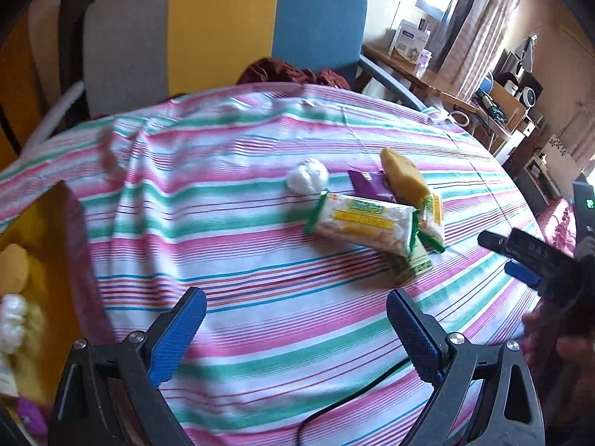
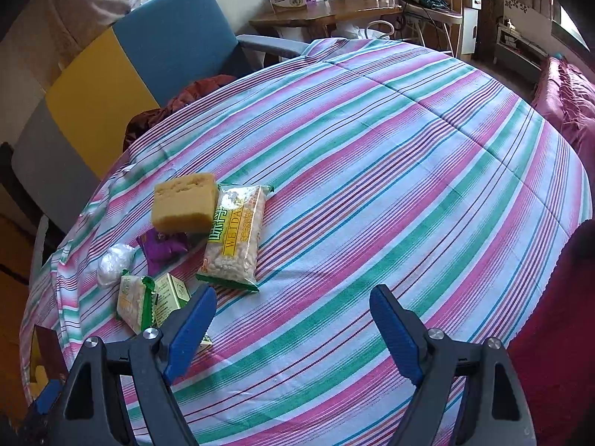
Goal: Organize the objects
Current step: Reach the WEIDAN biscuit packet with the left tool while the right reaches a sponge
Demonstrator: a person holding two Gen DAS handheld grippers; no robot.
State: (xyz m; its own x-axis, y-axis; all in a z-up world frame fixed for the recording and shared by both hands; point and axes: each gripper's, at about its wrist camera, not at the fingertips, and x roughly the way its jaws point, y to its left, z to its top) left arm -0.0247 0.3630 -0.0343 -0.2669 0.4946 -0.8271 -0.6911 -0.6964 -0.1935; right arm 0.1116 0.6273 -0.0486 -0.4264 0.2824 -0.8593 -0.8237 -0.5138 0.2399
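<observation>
Both the left gripper (image 1: 295, 325) and right gripper (image 2: 292, 319) hover empty, jaws spread, ready for a pick. The unsorted pile, topped by a yellow sponge block (image 2: 185, 203) and a green-edged puffed-rice packet (image 2: 235, 236), lies at the right gripper's eleven o'clock on the striped tablecloth (image 2: 390, 186).

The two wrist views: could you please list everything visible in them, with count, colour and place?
striped cloth: one, pink, green and white, covering the table.
sponge: one, yellow, in the cluster, touching the purple packet.
snack packs: two, clear with green and yellow print, one beside the sponge, one on the green box.
purple packet: one, beside the sponge.
white wad: one, at the cluster's edge.
green box: one, partly under a snack pack.
chair: one, grey, yellow and blue, behind the table.
yellow container: one, left of the table, holding a sponge and white wads.
left gripper: open, empty.
right gripper: open, empty.
</observation>
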